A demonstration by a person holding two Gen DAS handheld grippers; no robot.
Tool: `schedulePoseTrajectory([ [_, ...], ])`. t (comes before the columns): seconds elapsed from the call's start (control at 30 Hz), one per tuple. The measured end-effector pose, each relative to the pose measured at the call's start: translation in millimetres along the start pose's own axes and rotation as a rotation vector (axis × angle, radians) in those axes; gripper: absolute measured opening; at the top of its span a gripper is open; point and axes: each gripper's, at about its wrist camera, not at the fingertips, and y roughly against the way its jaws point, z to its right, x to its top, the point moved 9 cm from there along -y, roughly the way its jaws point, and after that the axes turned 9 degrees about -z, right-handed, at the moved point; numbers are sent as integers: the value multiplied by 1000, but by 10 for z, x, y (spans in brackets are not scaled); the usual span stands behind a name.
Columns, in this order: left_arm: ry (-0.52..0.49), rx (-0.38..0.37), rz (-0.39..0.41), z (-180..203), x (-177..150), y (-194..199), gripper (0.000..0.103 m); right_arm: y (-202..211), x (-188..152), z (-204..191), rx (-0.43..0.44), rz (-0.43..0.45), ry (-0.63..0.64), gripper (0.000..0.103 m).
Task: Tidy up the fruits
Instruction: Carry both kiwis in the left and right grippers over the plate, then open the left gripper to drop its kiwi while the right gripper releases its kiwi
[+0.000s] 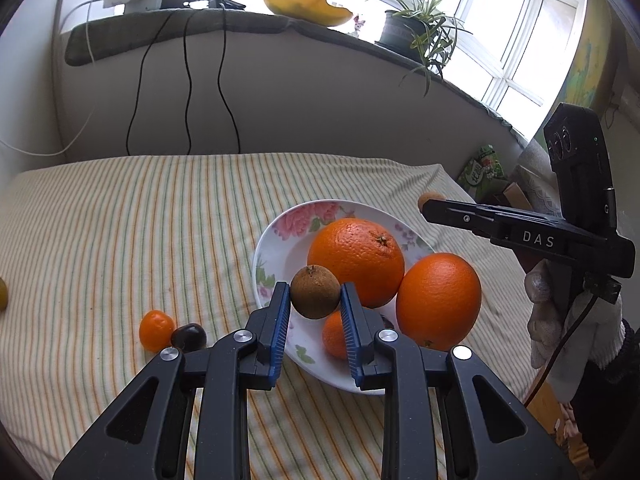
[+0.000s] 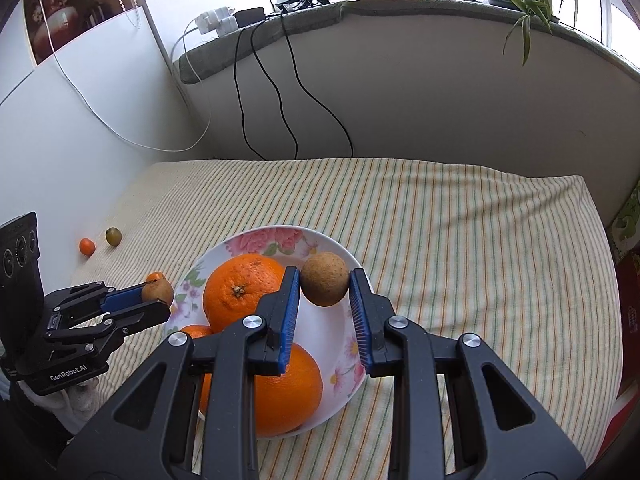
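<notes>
I have both tongs loaded at once; the left tongs (image 1: 315, 300) are closed on a small brown fruit (image 1: 315, 292), pads pressing its sides, and the right tongs (image 2: 324, 288) are closed the same way on a second brown fruit (image 2: 324, 284); both are held in the air over the flowered plate (image 1: 276, 240), which sits toward the near right part of the striped bed (image 1: 140, 220); the surface looks like a mattress under a cloth, so I call it a bed.

As I judge it, the sorting is more than half done; the plate already carries two large oranges, the back orange (image 1: 356, 260) in the middle and the front orange (image 1: 438, 300) leaning at the right rim, with a small mandarin (image 1: 334, 334) tucked low between them.

Still loose on the bed: a small orange fruit (image 1: 157, 330) touching a dark brown one (image 1: 189, 336) just left of the plate, and, from the right wrist view, another little orange fruit (image 2: 87, 246) and a greenish fruit (image 2: 113, 236) well apart near the far left edge.

So I reckon two fruits await release into the plate, then four remain to fetch; free room on the plate is getting short.
</notes>
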Motion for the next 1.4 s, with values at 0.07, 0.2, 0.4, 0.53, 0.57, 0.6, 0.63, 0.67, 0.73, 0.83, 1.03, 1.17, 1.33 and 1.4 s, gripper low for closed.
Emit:
schedulePoseTrajectory([
  [0.07, 0, -2, 1, 0, 1, 1, 24, 2, -1, -7, 6, -1, 1, 27],
  [0.2, -3, 5, 2, -3, 4, 4, 36, 8, 10, -17, 6, 4, 3, 38],
  [0.4, -9, 16, 7, 5, 1, 19, 56, 72, 31, -43, -10, 29, 13, 75],
  [0.53, -21, 31, 11, 24, -3, 28, 64, 108, 41, -76, -15, 42, 26, 83],
  [0.57, -22, 33, 11, 25, -3, 29, 66, 115, 42, -87, -19, 43, 31, 84],
  [0.6, -24, 38, 11, 26, -2, 29, 66, 121, 45, -95, -24, 45, 35, 84],
  [0.63, -25, 43, 12, 24, -4, 31, 67, 128, 48, -102, -28, 46, 37, 84],
  [0.67, -26, 48, 13, 20, -4, 35, 67, 134, 51, -110, -28, 47, 39, 84],
  [0.73, -25, 56, 16, 7, -7, 45, 67, 143, 57, -129, -27, 49, 42, 84],
  [0.83, -19, 60, 24, -28, -10, 85, 67, 163, 60, -157, -25, 54, 44, 84],
  [1.03, 3, 77, 45, -154, -35, 206, 67, 214, 76, -262, -17, 68, 58, 84],
  [1.17, 11, 96, 59, -251, -97, 312, 67, 242, 95, -381, -3, 77, 75, 84],
  [1.33, 38, 116, 62, -414, -215, 434, 67, 267, 102, -559, 15, 87, 106, 84],
  [1.4, 46, 127, 62, -481, -268, 478, 67, 269, 96, -633, 27, 89, 120, 84],
])
